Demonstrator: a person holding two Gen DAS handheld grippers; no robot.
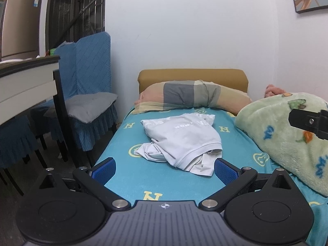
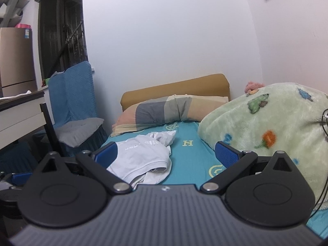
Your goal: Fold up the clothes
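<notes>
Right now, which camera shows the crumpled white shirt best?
Left wrist view: the whole white shirt lies unobstructed on the bed. In the right wrist view, that claw's left finger hides its near edge.

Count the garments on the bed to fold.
1 that I can tell: a crumpled white shirt mid-sheet, below the pillow. More could be bunched inside it or under the green blanket.

one white garment [image 1: 184, 137] being seen on one bed [image 1: 127, 176], one pillow [image 1: 190, 97], one green blanket [image 1: 287, 135], two blue-covered chairs [image 1: 90, 78], two grippers being counted
</notes>
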